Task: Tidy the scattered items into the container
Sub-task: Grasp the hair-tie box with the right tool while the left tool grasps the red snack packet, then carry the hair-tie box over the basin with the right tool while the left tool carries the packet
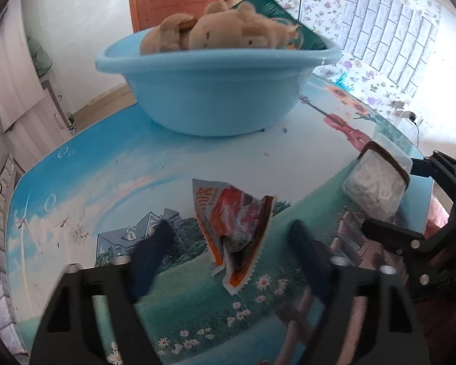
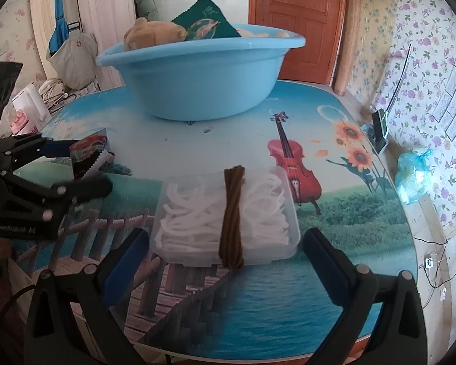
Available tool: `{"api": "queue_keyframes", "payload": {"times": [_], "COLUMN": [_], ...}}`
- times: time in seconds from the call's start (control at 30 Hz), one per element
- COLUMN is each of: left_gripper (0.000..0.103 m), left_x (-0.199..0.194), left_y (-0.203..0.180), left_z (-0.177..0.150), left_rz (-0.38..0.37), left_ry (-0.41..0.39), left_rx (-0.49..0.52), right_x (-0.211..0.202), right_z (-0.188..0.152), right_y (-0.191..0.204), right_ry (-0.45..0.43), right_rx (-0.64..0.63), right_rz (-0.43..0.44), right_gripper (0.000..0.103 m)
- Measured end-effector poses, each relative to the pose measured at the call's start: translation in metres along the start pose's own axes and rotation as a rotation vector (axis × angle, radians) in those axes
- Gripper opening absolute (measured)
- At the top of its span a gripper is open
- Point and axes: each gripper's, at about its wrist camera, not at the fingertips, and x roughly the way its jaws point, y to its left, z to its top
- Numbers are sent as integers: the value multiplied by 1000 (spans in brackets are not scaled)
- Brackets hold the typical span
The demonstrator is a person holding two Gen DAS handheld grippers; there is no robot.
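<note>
With two items left out on the picture-printed table [image 2: 349, 258], the blue basin [image 1: 215, 91] is the landmark here, sitting at the far middle of the top and already carrying a plush bear [image 1: 215, 30] and a green packet [image 1: 276, 15] that pokes above the rim. That load is the first risk: the bear fills much of the opening, so anything dropped in carelessly could perch on it and slide back out over the edge.

Nearer than the basin, on its violin side, lies the clear plastic box [image 2: 228, 213] of white cord with a brown bundle [image 2: 232, 213] lying loose across its top. The right gripper [image 2: 225, 261] straddles that box, jaws spread wide, fingers on either flank, nothing held yet. The box looks about as wide as the opening, so a skewed closure could pinch only a corner and let it twist free on the lift. And that brown bundle appears unsecured; tip the box on the way to the basin and it may well roll off.

Smaller still, on the basin's near side, the torn orange snack wrapper [image 1: 237, 228] rests crumpled on the table. The left gripper [image 1: 231, 252] is wide open around it, empty, blue pads either side. Thin, slippery foil, that: the fingers could close on air or skate over it. The two grippers sit near each other, too, so simultaneous lifts toward the basin risk a clash.
</note>
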Motion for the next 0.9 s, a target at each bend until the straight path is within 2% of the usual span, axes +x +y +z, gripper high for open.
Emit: {"api": "queue_keyframes", "payload": {"times": [0.03,0.07,0.2,0.27,0.43,0.53,0.9], "left_gripper": [51,43,40,32,30,30,30], "left_x": [-1,-3,-4,-5,-8,-10,-34], "left_y": [-2,-2,-2,-1,1,1,10], "left_z": [1,2,2,4,0,-3,-13], "left_rz": [1,1,1,-2,-18,-11,4], "left_ry": [0,0,-2,1,12,14,-10], "left_rx": [-3,-5,0,-4,-24,-28,-79], "right_x": [0,-1,-2,-2,-5,-5,-19], "right_z": [-1,-1,-2,-1,1,2,2], "right_y": [1,2,5,3,-2,-1,3], "right_ry": [2,3,1,-1,-4,-1,-36], "right_rx": [-7,-11,-15,-9,25,15,7], "right_rz": [5,9,10,7,16,3,23], "right_gripper": [103,103,99,97,95,82,82]}}
